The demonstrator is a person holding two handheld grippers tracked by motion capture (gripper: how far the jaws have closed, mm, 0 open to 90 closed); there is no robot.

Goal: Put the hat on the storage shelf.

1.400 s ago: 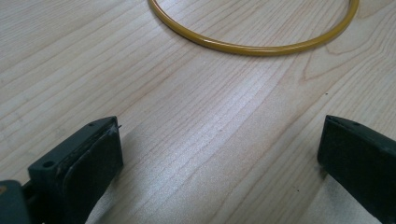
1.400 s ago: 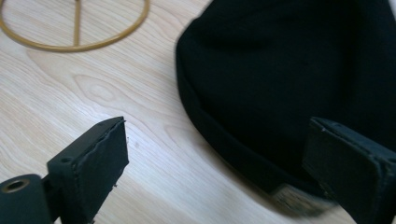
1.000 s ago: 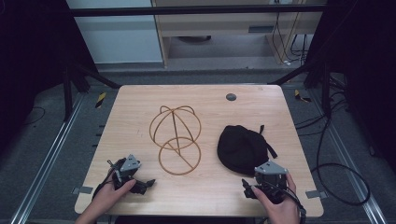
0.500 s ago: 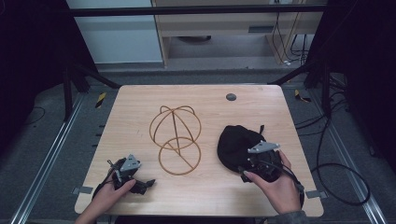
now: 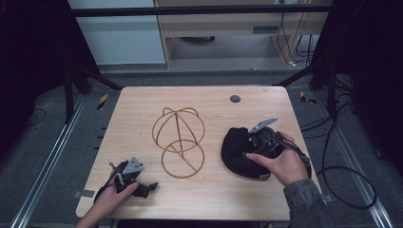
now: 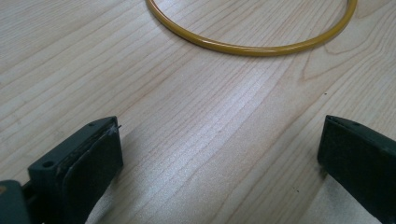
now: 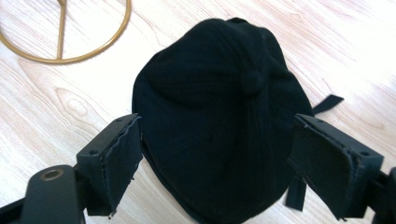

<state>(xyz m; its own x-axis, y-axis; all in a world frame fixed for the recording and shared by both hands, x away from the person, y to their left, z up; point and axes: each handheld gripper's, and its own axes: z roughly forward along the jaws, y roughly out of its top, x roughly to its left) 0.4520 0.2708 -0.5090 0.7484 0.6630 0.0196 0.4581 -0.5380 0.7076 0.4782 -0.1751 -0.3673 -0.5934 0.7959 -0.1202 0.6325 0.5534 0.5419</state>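
A black cap (image 5: 236, 153) lies on the right half of the wooden table (image 5: 138, 109). My right gripper (image 5: 252, 142) hovers over it, held in a hand. In the right gripper view its jaws (image 7: 215, 135) stand on either side of the cap (image 7: 215, 88) without pressing on it; they have just been closing a little and are open. A gold wire hat stand (image 5: 179, 142) sits at the table's middle. My left gripper (image 5: 145, 186) rests near the front left edge, jaws (image 6: 223, 135) open on bare wood, the stand's base ring (image 6: 252, 46) just ahead.
A small dark round disc (image 5: 235, 99) sits near the table's far edge. The stand's base ring (image 7: 70, 51) lies close to the left of the cap. Metal frame rails and cables run on the floor on both sides of the table.
My right gripper has risen from the table's front right edge and moved forward over the black cap. The left gripper has stayed where it was.
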